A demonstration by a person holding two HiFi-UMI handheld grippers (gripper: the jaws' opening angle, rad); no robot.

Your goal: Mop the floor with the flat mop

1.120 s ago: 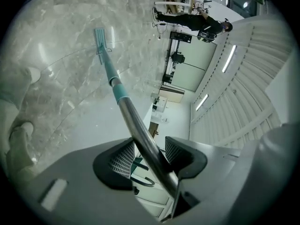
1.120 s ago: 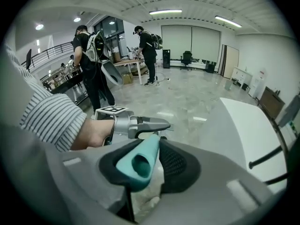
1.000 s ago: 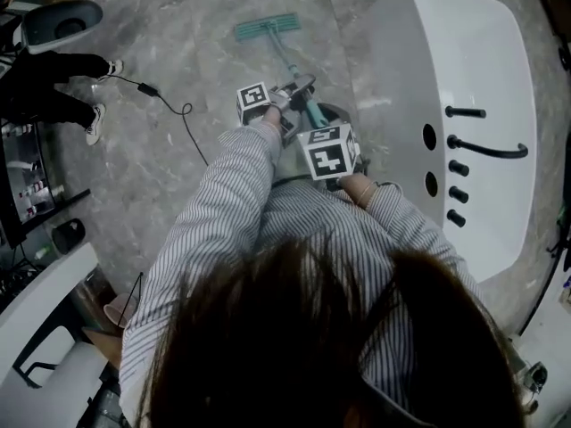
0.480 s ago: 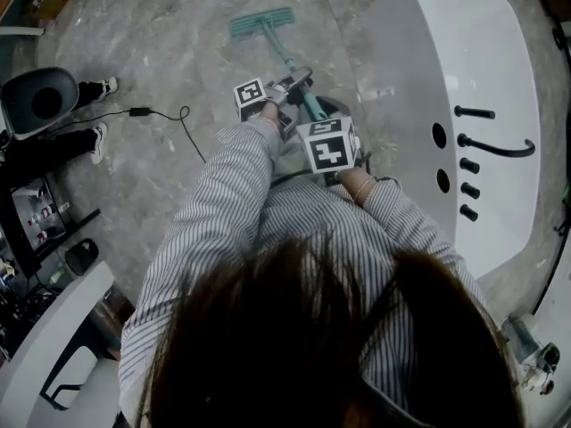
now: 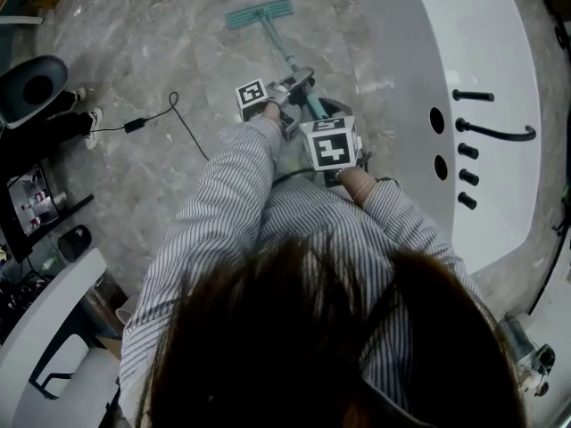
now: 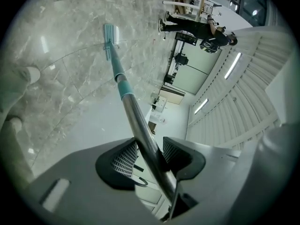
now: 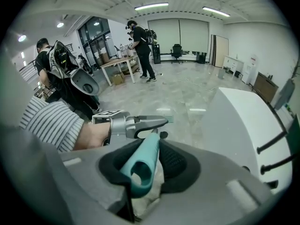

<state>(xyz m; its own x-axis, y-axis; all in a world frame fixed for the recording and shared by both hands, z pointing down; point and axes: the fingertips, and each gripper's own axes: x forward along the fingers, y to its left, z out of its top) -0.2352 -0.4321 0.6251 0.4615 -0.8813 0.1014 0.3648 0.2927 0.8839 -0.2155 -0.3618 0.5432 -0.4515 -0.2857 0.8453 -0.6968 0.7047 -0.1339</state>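
The person's hair (image 5: pixel 294 346) fills the lower part of the head view and hides the body and the ground beneath. In that view the jaws of the right gripper (image 7: pixel 144 165) lie under its marker cube (image 5: pixel 330 144) and cannot be seen. Its own view shows them closed on the teal grip at the top end of the mop (image 5: pixel 284 53). The grip's open end faces the camera, and what lies pale under it is hard to make out.

The left gripper (image 6: pixel 149 154) holds the mop farther down, jaws clamped on the bare metal pole. From there the pole runs out to the teal mop head (image 5: pixel 259 12), which lies flat on the grey marble floor (image 5: pixel 178 43), well ahead of the person. In the left gripper view the head is small and seen nearly edge-on.

The white tub (image 5: pixel 473 43) at the right is cut off by the frame edge. On it show two dark holes (image 5: pixel 436 120), three black knobs (image 5: pixel 467 175), one short bar and one long spout. One black cable (image 5: pixel 169 105) curls over the floor at the left. Near it two shoes (image 5: pixel 89 119) of a bystander show, the rest of that person cut off.

The right gripper view shows two people (image 7: pixel 140 41) in black farther off, too small for detail.
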